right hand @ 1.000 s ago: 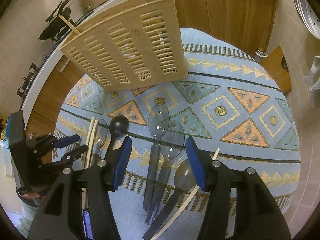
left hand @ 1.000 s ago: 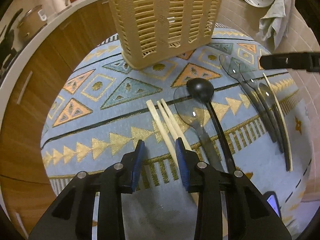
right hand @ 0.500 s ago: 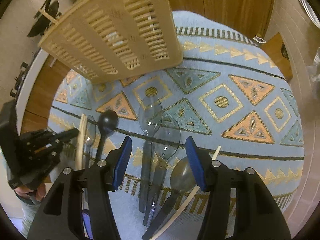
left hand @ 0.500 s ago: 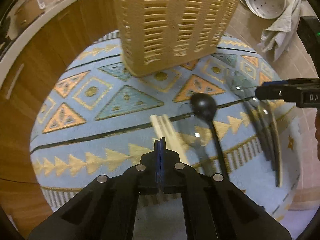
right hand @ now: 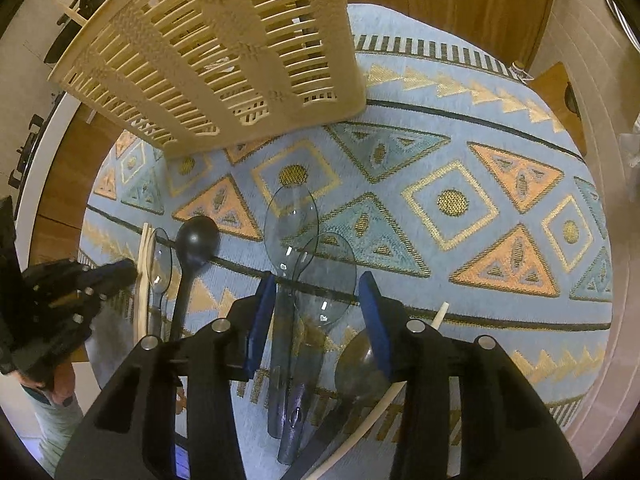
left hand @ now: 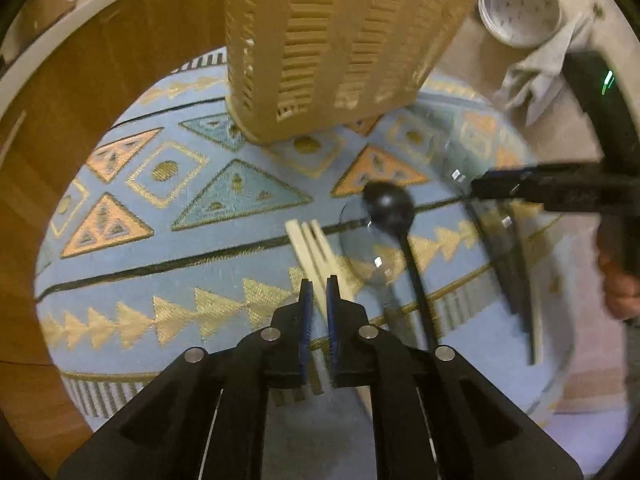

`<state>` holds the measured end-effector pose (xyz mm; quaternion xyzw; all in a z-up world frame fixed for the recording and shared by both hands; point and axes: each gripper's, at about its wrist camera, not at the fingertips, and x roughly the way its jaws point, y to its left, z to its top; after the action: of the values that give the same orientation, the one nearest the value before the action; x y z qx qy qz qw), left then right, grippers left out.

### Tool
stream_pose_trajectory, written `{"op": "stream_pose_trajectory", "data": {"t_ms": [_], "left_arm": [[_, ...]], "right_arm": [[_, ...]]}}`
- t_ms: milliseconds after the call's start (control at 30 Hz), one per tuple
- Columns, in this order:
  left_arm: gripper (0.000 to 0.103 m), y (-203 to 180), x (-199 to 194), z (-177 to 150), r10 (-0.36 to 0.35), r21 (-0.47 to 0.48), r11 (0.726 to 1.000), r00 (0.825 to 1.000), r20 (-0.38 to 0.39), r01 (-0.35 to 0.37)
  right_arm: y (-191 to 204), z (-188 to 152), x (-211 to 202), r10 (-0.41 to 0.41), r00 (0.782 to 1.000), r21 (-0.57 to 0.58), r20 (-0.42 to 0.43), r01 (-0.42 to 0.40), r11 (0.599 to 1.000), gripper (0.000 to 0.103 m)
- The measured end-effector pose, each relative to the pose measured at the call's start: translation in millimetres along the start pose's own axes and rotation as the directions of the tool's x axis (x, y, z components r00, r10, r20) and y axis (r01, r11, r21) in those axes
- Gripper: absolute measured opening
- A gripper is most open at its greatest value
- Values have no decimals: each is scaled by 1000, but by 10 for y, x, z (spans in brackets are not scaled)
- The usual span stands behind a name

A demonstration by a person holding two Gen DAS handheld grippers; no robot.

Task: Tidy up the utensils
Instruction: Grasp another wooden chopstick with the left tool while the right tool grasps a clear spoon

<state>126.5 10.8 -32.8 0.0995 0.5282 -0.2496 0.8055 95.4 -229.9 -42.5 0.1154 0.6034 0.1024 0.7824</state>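
Left wrist view: the left gripper, jaws opening slightly, seems to pinch a pale chopstick at centre, though blur hides contact; the basket stands at top.

Right wrist view: the right gripper, jaws closing, straddles two clear spoons. Next: grip, lift, drop into the basket.

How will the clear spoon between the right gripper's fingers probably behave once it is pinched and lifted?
The clear spoon looks like thin, glossy plastic, so it is probably light and somewhat slippery in the right gripper, whose jaws are closing around it. It overlaps a second clear spoon, which may get dragged along. Its long, flat handle could pivot if gripped off-centre.
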Motion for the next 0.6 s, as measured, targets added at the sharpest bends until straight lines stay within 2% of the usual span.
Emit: {"op": "stream_pose_trajectory", "data": {"t_ms": [67,300,467,600], "left_arm": [[10,-78,3,-12,40,17,999,999,2,-40],[11,-128,14,77,109,28,994,994,5,-109],[11,-104,-77,-16,94,46,995,995,-23,-92],[13,-195,17,31,97,40,995,995,-35,-95]], "right_arm": [[-39,-14,-46,10,1000,-4,0,-10,1000,40],[-78,-55,-42,34,999,10,-5,-34,999,40],[-137,-90,-125,38,999,12,9,-38,999,40],[-174,-72,-142,47,999,27,12,-47,999,40]]}}
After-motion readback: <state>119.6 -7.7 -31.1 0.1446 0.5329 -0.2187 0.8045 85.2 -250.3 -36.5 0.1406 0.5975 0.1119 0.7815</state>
